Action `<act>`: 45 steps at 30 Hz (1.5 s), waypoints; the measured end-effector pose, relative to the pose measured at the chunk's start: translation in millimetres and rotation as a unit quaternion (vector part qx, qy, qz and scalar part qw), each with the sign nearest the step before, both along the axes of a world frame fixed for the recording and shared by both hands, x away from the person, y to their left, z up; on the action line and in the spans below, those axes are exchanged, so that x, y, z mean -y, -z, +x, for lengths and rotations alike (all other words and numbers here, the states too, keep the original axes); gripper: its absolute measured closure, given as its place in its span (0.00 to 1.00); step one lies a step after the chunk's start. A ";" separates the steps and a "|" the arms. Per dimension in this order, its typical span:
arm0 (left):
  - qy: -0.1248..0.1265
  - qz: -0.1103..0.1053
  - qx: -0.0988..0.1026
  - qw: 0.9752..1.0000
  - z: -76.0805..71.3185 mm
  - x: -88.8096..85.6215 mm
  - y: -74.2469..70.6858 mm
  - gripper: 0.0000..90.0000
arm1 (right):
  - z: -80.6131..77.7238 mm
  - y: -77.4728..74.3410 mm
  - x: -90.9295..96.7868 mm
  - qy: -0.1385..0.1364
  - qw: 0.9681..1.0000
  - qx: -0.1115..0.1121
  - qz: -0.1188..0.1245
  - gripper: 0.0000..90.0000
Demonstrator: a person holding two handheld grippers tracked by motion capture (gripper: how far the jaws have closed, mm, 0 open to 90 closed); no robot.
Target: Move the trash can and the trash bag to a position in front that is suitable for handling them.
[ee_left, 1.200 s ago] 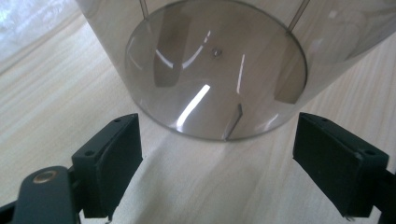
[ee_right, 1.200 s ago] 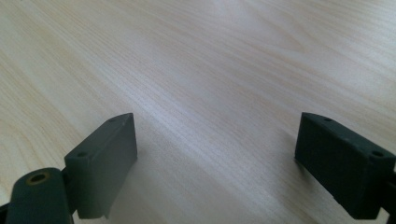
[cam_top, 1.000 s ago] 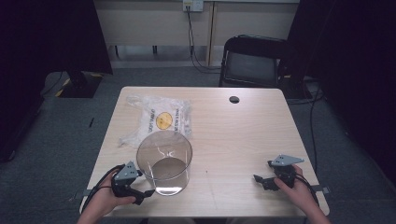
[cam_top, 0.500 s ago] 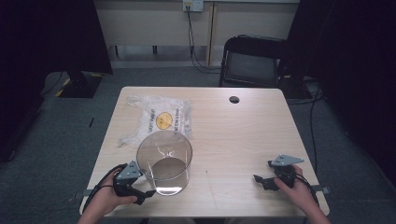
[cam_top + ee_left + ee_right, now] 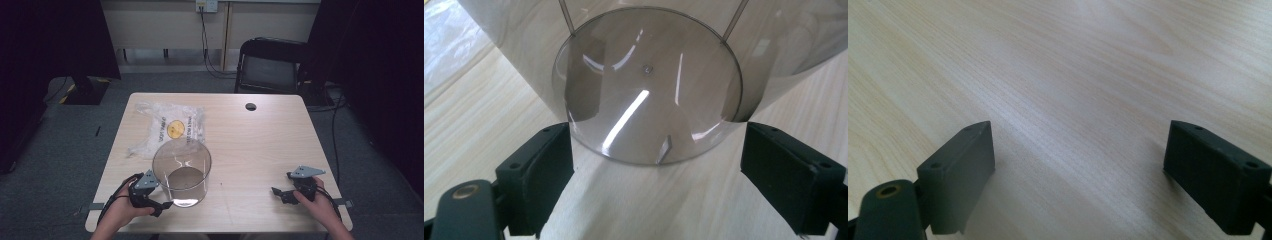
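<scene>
I'm looking down at the table (image 5: 260, 150), and the clear container (image 5: 182, 172) stands upright in the lower left of the high view, just in front of a crinkled plastic bag (image 5: 167, 129) with a yellow round mark on it. The container is a wide, see-through cylinder with a slight smoky tint: open at the top, thin-walled, its round base showing darker than the wall. Light streaks flash across the plastic. Nothing that I can make out sits inside.

From the left gripper view the container (image 5: 649, 85) takes up the upper and middle part of the frame. I see the circular base tinted grey, a small nub near its centre, bright reflections slanting across it, and two thin seam lines running up the wall. The pale wood grain shows straight through the plastic.

My left hand-held gripper (image 5: 161, 204) sits at the lower left of the high view, right at the foot of the container. Its jaws are spread wide, one on each side of the base; the left jaw looks just at the rim of the base and the right jaw just beside the wall, but I cannot tell whether either is touching.

My right hand-held gripper (image 5: 279, 192) rests in the lower right of the high view, well apart from the container. In the right gripper view its jaws are spread apart too, with bare wood (image 5: 1073, 75) between them.

A dark round hole (image 5: 251, 106) marks the table near its upper edge.
</scene>
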State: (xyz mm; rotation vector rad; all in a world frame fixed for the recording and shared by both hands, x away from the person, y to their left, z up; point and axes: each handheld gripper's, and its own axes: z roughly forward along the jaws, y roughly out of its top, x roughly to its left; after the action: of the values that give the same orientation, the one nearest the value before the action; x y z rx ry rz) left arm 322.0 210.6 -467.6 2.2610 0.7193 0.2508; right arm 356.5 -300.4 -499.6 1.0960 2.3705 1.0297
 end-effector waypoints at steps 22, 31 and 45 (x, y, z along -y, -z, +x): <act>-0.003 0.006 -0.005 1.000 18.7 45.1 -3.5 0.15 | 0.0 0.0 0.0 0.000 1.000 0.000 0.000 0.13; -0.003 0.006 -0.003 1.000 23.1 55.5 -4.3 0.15 | 0.0 0.0 0.0 0.000 1.000 0.000 0.000 0.13; -0.011 -0.007 -0.005 1.000 33.7 74.9 -5.0 0.15 | 0.0 0.0 0.0 0.000 1.000 0.000 0.000 0.13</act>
State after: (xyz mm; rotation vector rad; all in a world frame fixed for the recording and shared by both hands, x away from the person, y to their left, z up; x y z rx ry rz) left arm 355.7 135.7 -462.5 2.2446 0.7488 0.2448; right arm 356.5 -300.4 -499.6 1.0961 2.3706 1.0300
